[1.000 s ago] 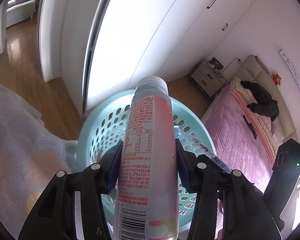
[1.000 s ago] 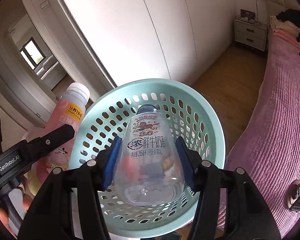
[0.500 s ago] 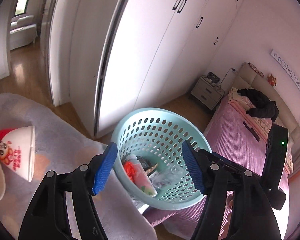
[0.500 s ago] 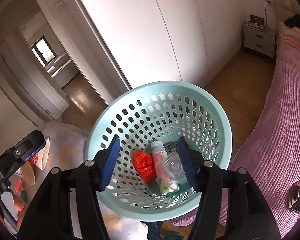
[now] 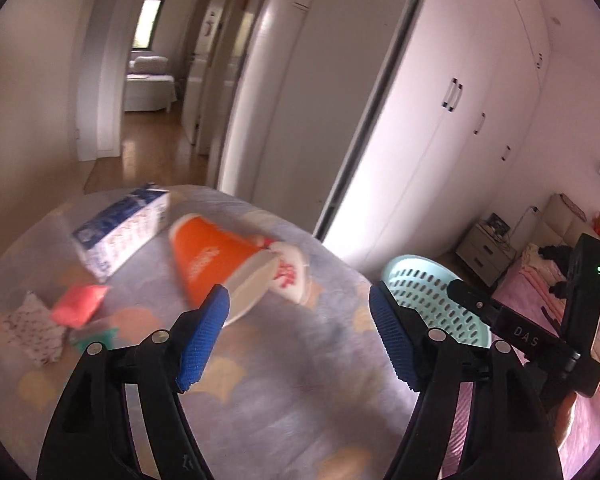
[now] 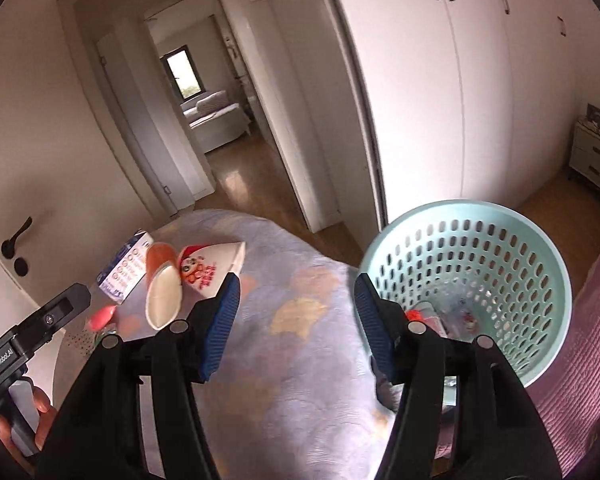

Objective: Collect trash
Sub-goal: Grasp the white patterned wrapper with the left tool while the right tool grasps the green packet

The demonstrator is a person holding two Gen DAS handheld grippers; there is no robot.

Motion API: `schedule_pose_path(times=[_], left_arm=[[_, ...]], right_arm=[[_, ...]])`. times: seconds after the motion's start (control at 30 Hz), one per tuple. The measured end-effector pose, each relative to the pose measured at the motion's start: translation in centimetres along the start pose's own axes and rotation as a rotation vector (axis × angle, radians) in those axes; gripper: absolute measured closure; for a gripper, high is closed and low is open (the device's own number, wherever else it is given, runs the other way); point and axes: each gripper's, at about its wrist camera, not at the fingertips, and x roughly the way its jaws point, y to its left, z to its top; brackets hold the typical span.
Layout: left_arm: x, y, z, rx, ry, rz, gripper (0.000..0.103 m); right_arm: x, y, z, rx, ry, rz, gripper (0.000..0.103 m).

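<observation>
My left gripper [image 5: 300, 336] is open and empty above a grey patterned blanket [image 5: 284, 408]. Ahead of it lie an orange paper cup [image 5: 208, 260], a white and red paper cup [image 5: 286, 276], a blue and white carton [image 5: 118, 234], a red wrapper [image 5: 80, 306] and a patterned tissue [image 5: 32, 330]. My right gripper [image 6: 296, 320] is open and empty, with the mint green perforated basket [image 6: 512, 240] at its right holding a red wrapper [image 6: 416, 314] and bottles. The cups [image 6: 180, 276] and the carton [image 6: 124, 270] lie to its left.
White wardrobe doors [image 6: 460, 80] stand behind the basket. A pink bed [image 5: 580, 312] and a nightstand [image 6: 592, 160] are at the right. An open doorway [image 6: 208, 120] leads to another room over wooden floor. The left gripper's body [image 6: 28, 340] shows at the lower left of the right wrist view.
Both grippers opened and dropped their bottles into the basket. Both have since swung left, away from the basket toward the trash on the blanket.
</observation>
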Motion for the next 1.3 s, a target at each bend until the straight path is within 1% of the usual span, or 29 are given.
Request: schedule_pose_path(times=[0.1,0.2,0.23,0.3,0.37,0.47,0.53,0.6,0.67,0.73,0.77,0.8,0.83,0.87,0.93,0.97,1.0,1.03,1.07,1.1,1.2,1.3], left_arm=[[-2.1,4.1,-0.1,-0.067,-0.025,0.084,0.032],[-3.9,8.3,-0.4,-0.116,-0.031,0.189,0.032],[-4.4,9.9,-0.6,-0.129,-0.025,0.233,0.032],[-5.1,12.7,-1.0,-0.166,-0.014,0.291,0.032],[-5.3,15.6,-1.7,-0.215,0.01,0.328,0.033],[-5.2,19.5,-2.5,-0.297,0.041,0.352,0.034],[-4.6,21.3,-3.1,-0.33,0.073,0.362,0.034],[-3.9,22.4,-3.2,-0.352,0.093,0.355,0.034],[-2.8,23.4,-3.2,-0.377,0.118,0.342,0.035],[-1.9,24.2,-3.2,-0.399,0.128,0.315,0.043],[-1.5,24.3,-3.1,-0.407,0.137,0.316,0.044],[-1.0,24.5,-3.0,-0.418,0.148,0.319,0.049],[-0.9,24.5,-3.0,-0.414,0.144,0.331,0.053],[-0.8,24.5,-2.8,-0.402,0.142,0.345,0.055],[-0.3,24.4,-2.6,-0.379,0.148,0.37,0.064],[-0.2,24.4,-2.5,-0.367,0.149,0.38,0.067],[-0.1,24.5,-2.8,-0.36,0.147,0.383,0.076],[0.0,24.4,-2.9,-0.354,0.148,0.381,0.082],[0.1,24.4,-3.0,-0.348,0.143,0.39,0.084],[-0.1,24.4,-3.2,-0.343,0.139,0.397,0.089],[-0.7,24.6,-3.4,-0.344,0.124,0.371,0.094],[-1.7,24.8,-3.4,-0.342,0.104,0.378,0.095]], right_arm=[[0.8,3.6,-0.6,-0.061,0.006,0.05,0.047],[1.8,6.8,-1.1,-0.121,0.014,0.064,0.047],[2.2,7.4,-1.3,-0.134,0.025,0.074,0.047],[3.4,9.2,-1.6,-0.16,0.055,0.101,0.047],[4.4,11.0,-2.1,-0.197,0.079,0.121,0.047],[6.0,13.7,-2.9,-0.24,0.115,0.153,0.047],[7.1,15.7,-3.7,-0.263,0.147,0.185,0.047],[8.0,17.6,-4.3,-0.295,0.168,0.203,0.048],[8.8,19.2,-5.1,-0.325,0.189,0.221,0.05],[9.6,20.7,-5.8,-0.352,0.208,0.238,0.053],[9.9,21.3,-6.1,-0.362,0.213,0.245,0.053],[10.2,21.7,-6.4,-0.369,0.22,0.251,0.053],[10.4,22.1,-6.6,-0.374,0.227,0.259,0.053],[10.5,22.3,-6.9,-0.381,0.232,0.267,0.053],[10.8,23.0,-7.5,-0.4,0.236,0.272,0.053],[10.9,23.3,-7.7,-0.41,0.24,0.274,0.053],[11.2,23.7,-8.1,-0.418,0.244,0.274,0.053],[11.5,24.0,-8.3,-0.423,0.25,0.27,0.053],[11.7,24.2,-8.4,-0.425,0.255,0.268,0.053],[12.0,24.4,-8.6,-0.426,0.261,0.268,0.053],[12.5,25.0,-9.0,-0.432,0.276,0.263,0.053],[13.3,25.9,-9.6,-0.442,0.292,0.261,0.053]])
